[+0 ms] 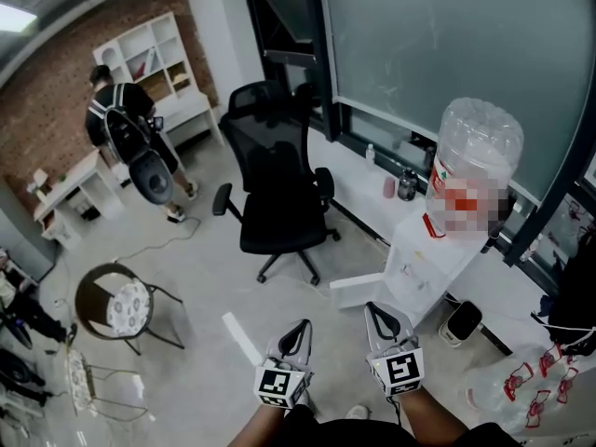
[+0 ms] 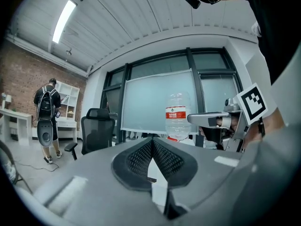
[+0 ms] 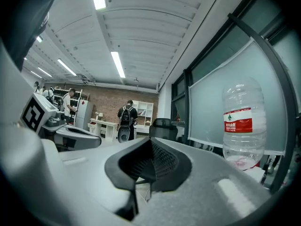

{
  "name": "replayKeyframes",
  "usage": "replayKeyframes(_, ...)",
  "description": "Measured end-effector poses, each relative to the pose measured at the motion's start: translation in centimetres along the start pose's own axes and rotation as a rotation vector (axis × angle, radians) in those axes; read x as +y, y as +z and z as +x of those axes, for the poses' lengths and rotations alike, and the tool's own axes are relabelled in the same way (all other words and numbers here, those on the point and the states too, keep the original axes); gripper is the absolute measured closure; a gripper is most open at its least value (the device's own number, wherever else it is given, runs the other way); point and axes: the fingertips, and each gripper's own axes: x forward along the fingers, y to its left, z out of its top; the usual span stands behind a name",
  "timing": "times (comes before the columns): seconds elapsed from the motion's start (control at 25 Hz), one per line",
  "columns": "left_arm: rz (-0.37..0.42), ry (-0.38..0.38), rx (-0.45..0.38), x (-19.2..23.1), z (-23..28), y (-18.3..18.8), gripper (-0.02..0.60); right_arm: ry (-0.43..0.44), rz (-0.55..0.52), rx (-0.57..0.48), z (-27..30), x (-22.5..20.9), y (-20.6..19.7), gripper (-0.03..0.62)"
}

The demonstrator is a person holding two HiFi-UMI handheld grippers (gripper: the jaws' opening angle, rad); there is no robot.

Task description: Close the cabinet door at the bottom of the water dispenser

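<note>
My left gripper [image 1: 296, 330] and right gripper [image 1: 376, 311] were pressed together, empty, near the open cabinet door [image 1: 358, 290] of the water dispenser [image 1: 424, 259].

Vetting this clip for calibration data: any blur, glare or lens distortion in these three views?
Head view: heavy fisheye, brick wall top line bows, office chair sharp. Left gripper view: dark corner vignette, ceiling light blown out, water bottle crisp. Right gripper view: same vignette, window frame bends hard.
</note>
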Motion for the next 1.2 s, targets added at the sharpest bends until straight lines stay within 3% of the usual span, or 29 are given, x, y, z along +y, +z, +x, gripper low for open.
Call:
replayKeyframes(0.36, -0.007, -0.076, 0.019, 4.7, 3.5, 0.1, 0.563, -0.065, -0.005, 0.026, 4.8, 0.3, -0.7, 0.591)
replayKeyframes(0.72, -0.025, -0.199, 0.057, 9.7, 6.1, -1.3, 0.563, -0.194, 0.026, 0.061, 9.7, 0.5, -1.9, 0.591)
replayKeyframes(0.88, -0.009, -0.276, 0.083, 9.9, 7.4, -2.4, 0.563, -0.234, 0.001, 0.063, 10.7, 0.6, -2.3, 0.591)
replayKeyframes(1.04, -0.008, -0.307, 0.134, 9.0, 8.8, -5.1, 0.565, -0.276, 0.038, 0.126, 9.7, -0.5, -6.0, 0.591)
replayKeyframes(1.2, -0.031, -0.314, 0.158, 7.8, 10.5, -7.7, 0.564, -0.265, 0.036, 0.168, 8.9, -1.5, -8.8, 0.591)
